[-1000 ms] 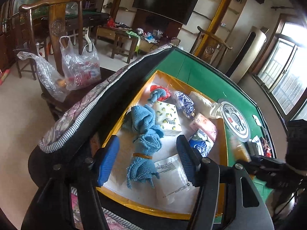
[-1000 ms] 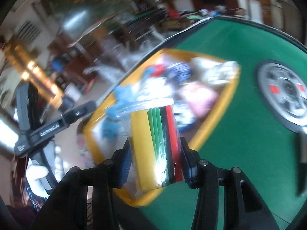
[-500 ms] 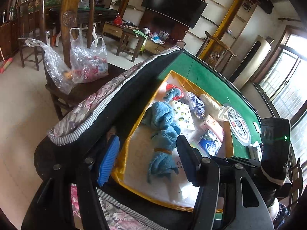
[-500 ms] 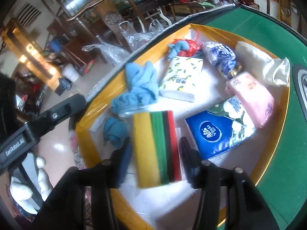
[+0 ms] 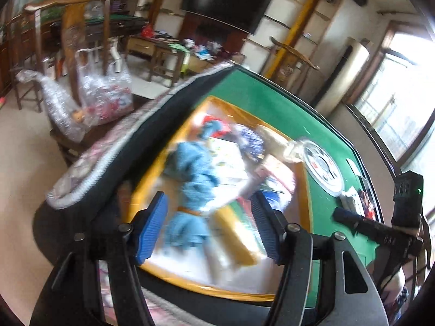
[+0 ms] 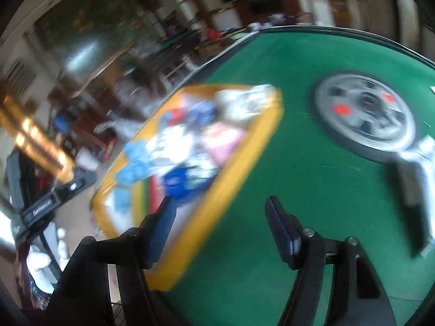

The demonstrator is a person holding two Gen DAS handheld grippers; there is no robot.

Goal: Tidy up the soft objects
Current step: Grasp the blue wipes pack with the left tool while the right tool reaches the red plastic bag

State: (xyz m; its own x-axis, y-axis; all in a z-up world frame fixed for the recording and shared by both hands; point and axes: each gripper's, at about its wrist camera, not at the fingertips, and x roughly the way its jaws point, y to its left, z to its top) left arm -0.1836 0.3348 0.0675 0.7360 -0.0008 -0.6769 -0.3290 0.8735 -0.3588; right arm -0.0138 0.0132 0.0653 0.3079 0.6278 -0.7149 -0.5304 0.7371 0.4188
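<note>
The striped yellow, green and red cloth pack has left the right tool and now lies in the near end of the shallow yellow-rimmed tray on the green felt desk, beside the blue bundled towel. Both tools stand apart and empty (the left tool hovers over the tray's near end). Both views are blurred.

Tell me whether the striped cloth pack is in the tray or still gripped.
In the tray: the striped pack lies inside, and the right gripper is open, empty.
</note>
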